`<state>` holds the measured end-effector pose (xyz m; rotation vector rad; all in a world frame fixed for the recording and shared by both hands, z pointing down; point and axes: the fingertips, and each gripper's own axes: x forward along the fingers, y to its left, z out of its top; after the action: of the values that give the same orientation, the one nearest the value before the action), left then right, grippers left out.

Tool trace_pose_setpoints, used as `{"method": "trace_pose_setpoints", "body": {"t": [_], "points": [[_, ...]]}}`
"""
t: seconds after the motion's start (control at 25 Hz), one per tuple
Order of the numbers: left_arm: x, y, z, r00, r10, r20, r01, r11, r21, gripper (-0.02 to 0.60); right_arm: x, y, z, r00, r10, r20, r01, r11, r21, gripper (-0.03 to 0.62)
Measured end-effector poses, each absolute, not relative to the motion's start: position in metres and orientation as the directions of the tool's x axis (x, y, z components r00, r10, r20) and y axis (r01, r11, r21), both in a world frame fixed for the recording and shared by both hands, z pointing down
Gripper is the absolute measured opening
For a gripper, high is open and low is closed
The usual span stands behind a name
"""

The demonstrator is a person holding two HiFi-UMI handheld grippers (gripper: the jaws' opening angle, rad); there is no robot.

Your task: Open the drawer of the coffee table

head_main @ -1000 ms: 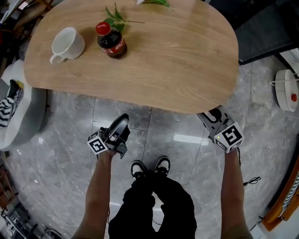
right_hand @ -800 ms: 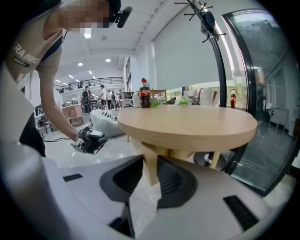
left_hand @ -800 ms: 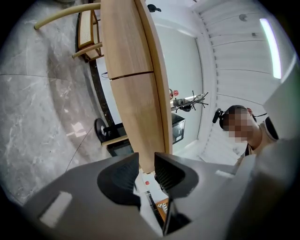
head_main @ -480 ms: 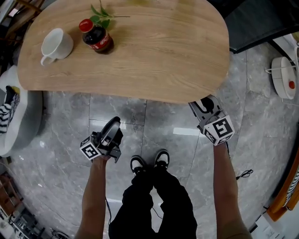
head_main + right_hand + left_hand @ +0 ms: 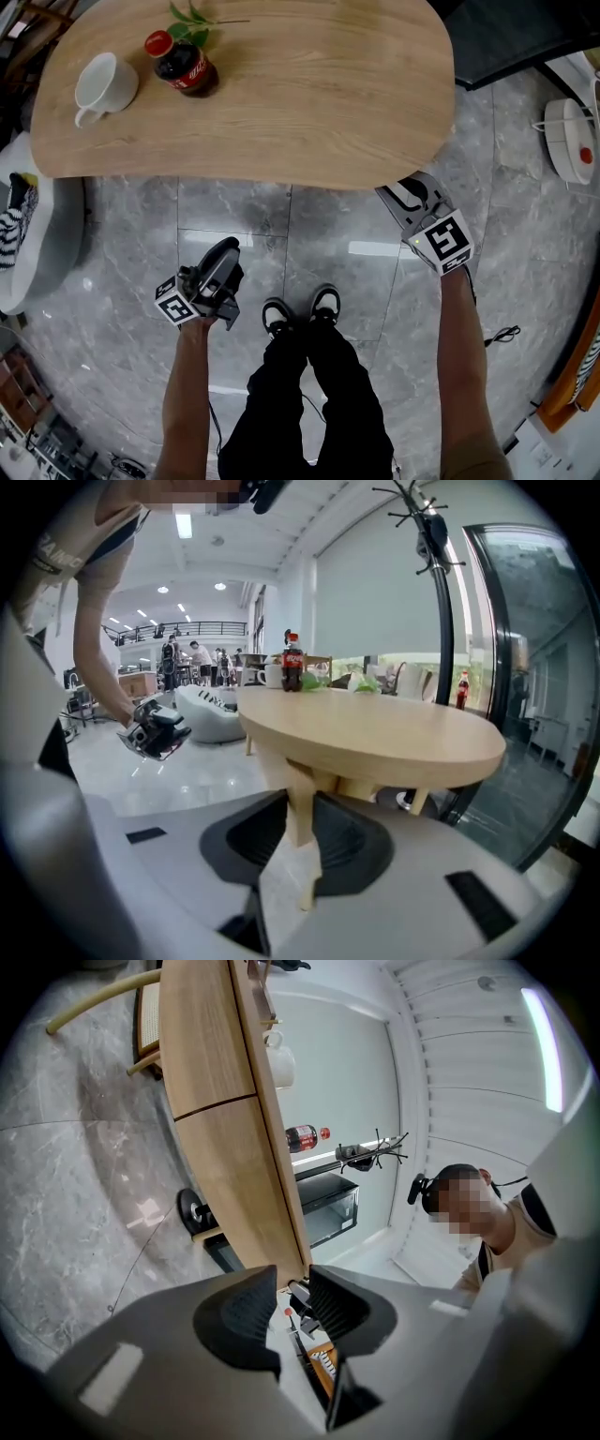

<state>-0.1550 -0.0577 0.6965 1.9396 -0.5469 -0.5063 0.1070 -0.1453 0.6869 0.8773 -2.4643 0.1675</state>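
The oval wooden coffee table (image 5: 281, 103) fills the top of the head view. In the left gripper view its side panel (image 5: 211, 1054) shows, split by a seam; no drawer stands out. My left gripper (image 5: 225, 251) hangs over the floor in front of the table, apart from it, its jaws (image 5: 292, 1302) a little apart with nothing between them. My right gripper (image 5: 398, 192) reaches under the table's near right edge. Its jaws (image 5: 300, 841) are closing, and a pale wooden leg (image 5: 300, 799) shows in the gap, with the pads not pressing on it.
A white cup (image 5: 101, 84), a cola bottle (image 5: 183, 66) and green leaves (image 5: 192, 17) stand on the tabletop's far left. A pale seat (image 5: 37, 225) lies at the left, a round white device (image 5: 572, 141) at the right. My shoes (image 5: 300, 314) stand between the grippers.
The left gripper has drawn back from the table, down and left in the head view. The right gripper stays at the table's edge.
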Motion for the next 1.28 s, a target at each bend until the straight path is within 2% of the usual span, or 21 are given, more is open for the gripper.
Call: {"method": "trace_pose_setpoints", "body": {"t": [0.28,0.52,0.84,1.28], "points": [[-0.155,-0.04,0.69,0.82,-0.559,-0.12,-0.126,-0.382,0.915,0.092,0.106,-0.141,0.689,-0.654,-0.507,0.561,-0.594,0.804,0.034,0.081],[-0.154,-0.042,0.688,0.819,-0.566,-0.097,-0.154,-0.381,0.912,0.092,0.107,-0.139,0.689,-0.658,-0.5,0.563,-0.591,0.806,0.024,0.078],[-0.161,-0.047,0.686,0.811,-0.58,-0.079,-0.196,-0.396,0.897,0.092,0.103,-0.13,0.689,-0.669,-0.44,0.599,-0.524,0.851,0.04,0.072],[-0.16,-0.039,0.69,0.816,-0.577,-0.036,-0.235,-0.388,0.891,0.092,0.101,-0.129,0.69,-0.68,-0.468,0.565,-0.544,0.838,0.038,0.072]]}}
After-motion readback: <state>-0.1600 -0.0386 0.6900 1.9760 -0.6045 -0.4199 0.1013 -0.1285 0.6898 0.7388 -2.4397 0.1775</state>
